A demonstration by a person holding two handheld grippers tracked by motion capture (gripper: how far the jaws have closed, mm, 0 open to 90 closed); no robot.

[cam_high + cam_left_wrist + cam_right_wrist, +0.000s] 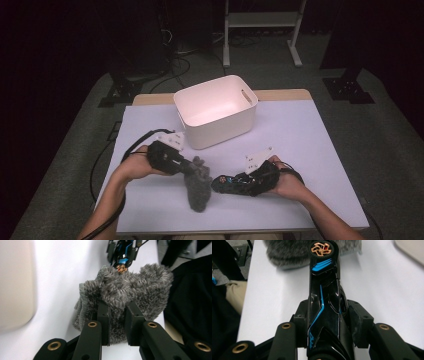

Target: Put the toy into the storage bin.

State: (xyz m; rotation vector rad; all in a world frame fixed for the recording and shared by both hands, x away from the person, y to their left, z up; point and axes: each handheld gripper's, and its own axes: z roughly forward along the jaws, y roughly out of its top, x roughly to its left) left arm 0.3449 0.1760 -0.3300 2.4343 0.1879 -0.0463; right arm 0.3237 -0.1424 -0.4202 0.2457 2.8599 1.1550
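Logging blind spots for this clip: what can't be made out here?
- High view: the toy car is small and dark against the right hand-held gripper; its shape is unclear.
- Right gripper view: the grey sock is cut off by the top edge.
- Left gripper view: the white bin is blurred.

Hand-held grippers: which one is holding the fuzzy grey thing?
The left hand-held gripper: its jaws pinch the fuzzy grey cloth. The right hand-held gripper grips a black-and-blue tool.

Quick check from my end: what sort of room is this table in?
Likely a lab or recording studio, not a home: dark surroundings, loose cables on grey carpet, a metal stand's legs behind the white-covered table.
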